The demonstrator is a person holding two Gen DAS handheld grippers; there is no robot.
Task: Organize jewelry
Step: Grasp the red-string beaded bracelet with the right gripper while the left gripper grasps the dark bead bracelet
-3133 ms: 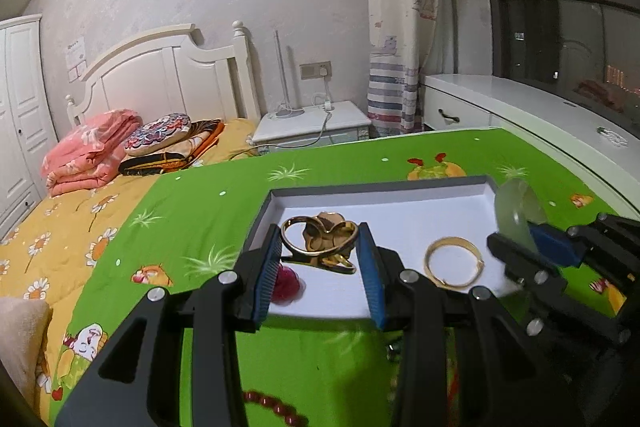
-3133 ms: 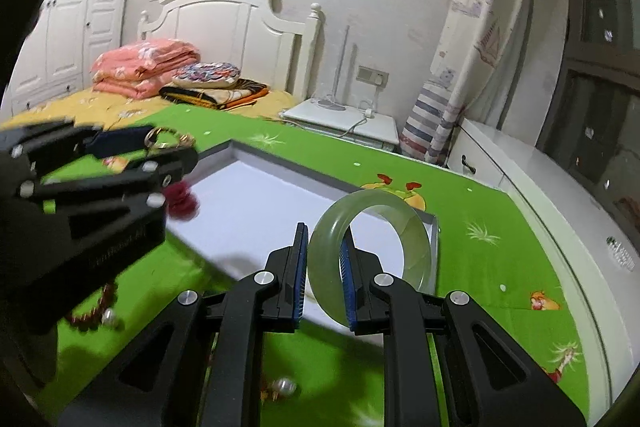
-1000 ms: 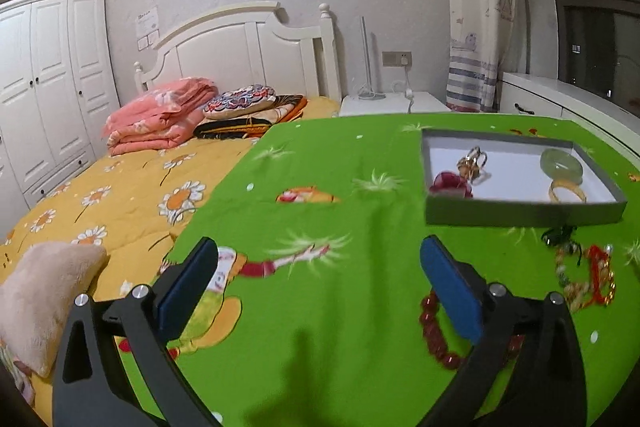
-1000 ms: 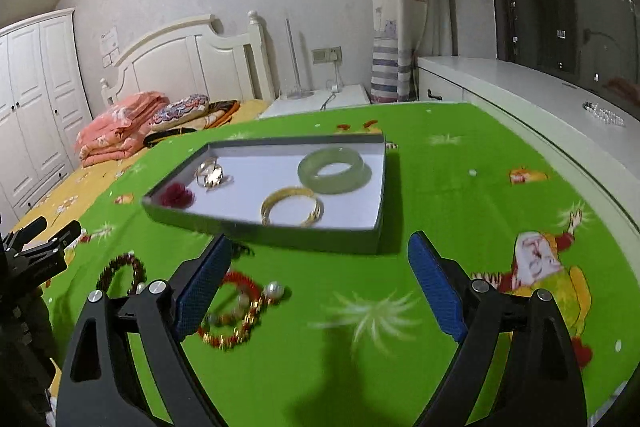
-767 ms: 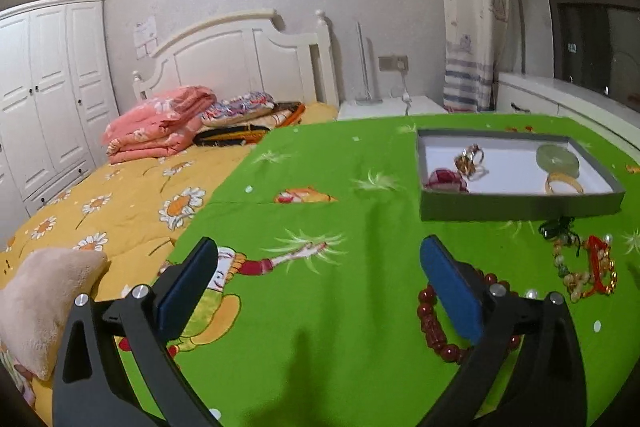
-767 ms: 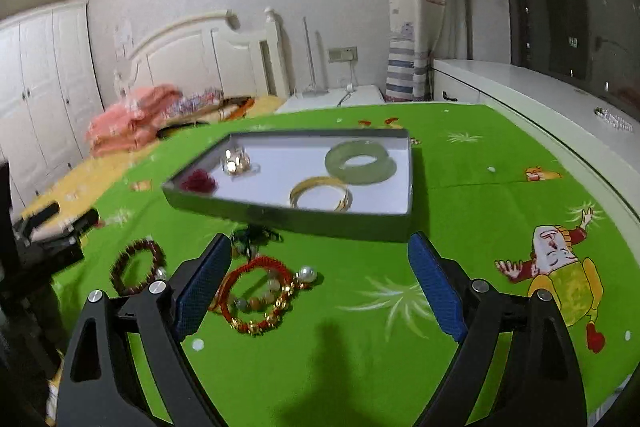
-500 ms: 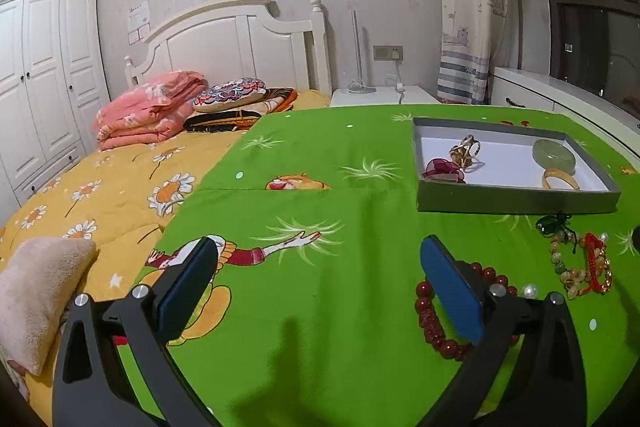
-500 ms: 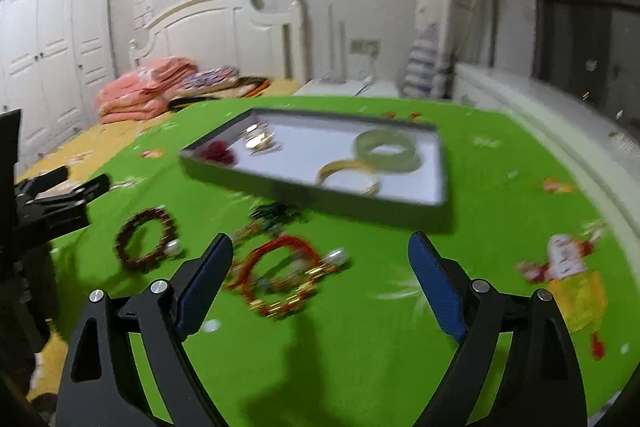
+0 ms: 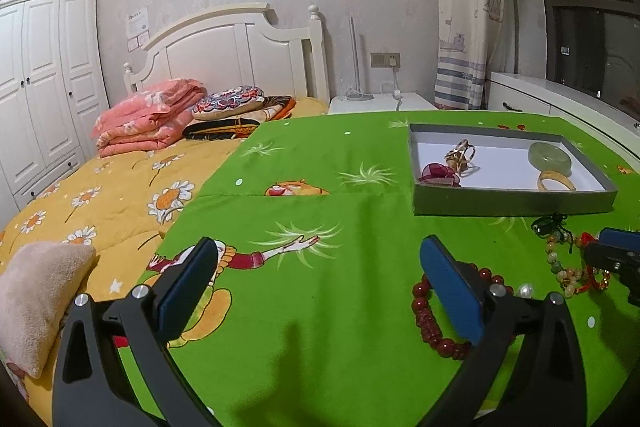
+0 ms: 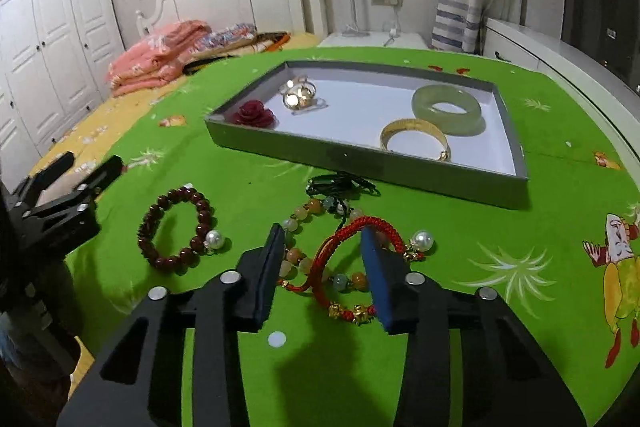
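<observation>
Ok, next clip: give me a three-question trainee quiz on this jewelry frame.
1. True or false: the jade bangle lies inside the grey tray.
2. Which piece sits between the open right tool's fingers: A) dark red bead bracelet, B) red cord bracelet, C) gold bangle?
3. Fill in: the left tool is open and holds ____.

Key: 1 true; 2 B; 3 nothing.

Both grippers open, held low over the bed

The left gripper point(image 9: 316, 281) spreads its blue-padded jaws wide and level, gripping nothing. The right gripper point(image 10: 326, 269) tilts downward with jaws parted more narrowly; its tip shows at the right edge of the left wrist view.
</observation>
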